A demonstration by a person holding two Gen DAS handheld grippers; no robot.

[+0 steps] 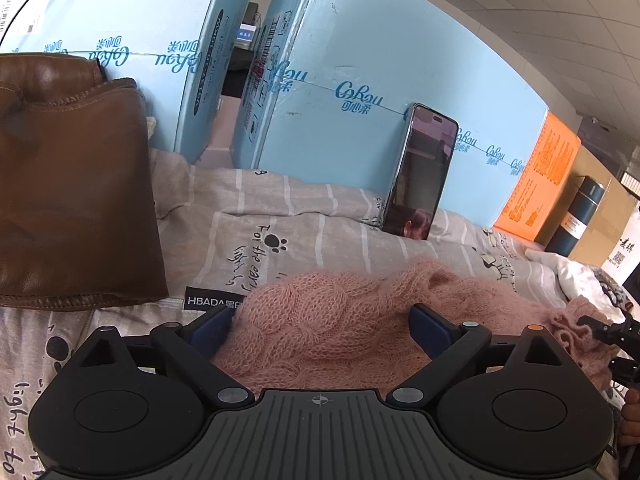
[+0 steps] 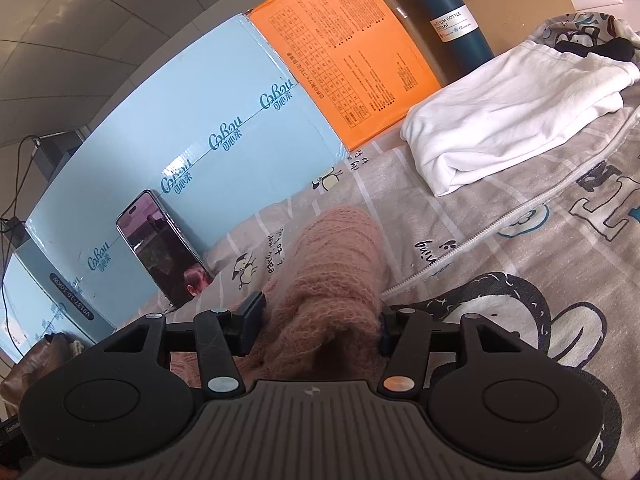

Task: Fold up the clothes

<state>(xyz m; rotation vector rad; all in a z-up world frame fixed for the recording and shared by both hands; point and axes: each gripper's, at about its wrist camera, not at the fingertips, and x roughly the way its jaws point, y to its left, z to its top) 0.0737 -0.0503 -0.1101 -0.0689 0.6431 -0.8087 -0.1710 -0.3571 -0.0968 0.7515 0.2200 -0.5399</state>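
Observation:
A fuzzy pink knitted sweater (image 1: 344,320) lies bunched on the grey printed bedsheet (image 1: 312,232). My left gripper (image 1: 320,326) is open, with its blue fingers on either side of the sweater's knit and the fabric bulging between them. In the right wrist view my right gripper (image 2: 320,316) has its fingers pressed against a thick roll of the pink sweater (image 2: 332,264), which rises up and away from the sheet (image 2: 520,240). The right gripper's tip also shows at the far right of the left wrist view (image 1: 608,336), at the sweater's ruffled edge.
A folded brown leather garment (image 1: 68,184) lies at left. A folded white garment (image 2: 508,116) lies at right. Light blue boxes (image 1: 360,80), an orange box (image 2: 348,48), a leaning phone (image 1: 420,172) and a dark blue bottle (image 2: 452,16) line the back.

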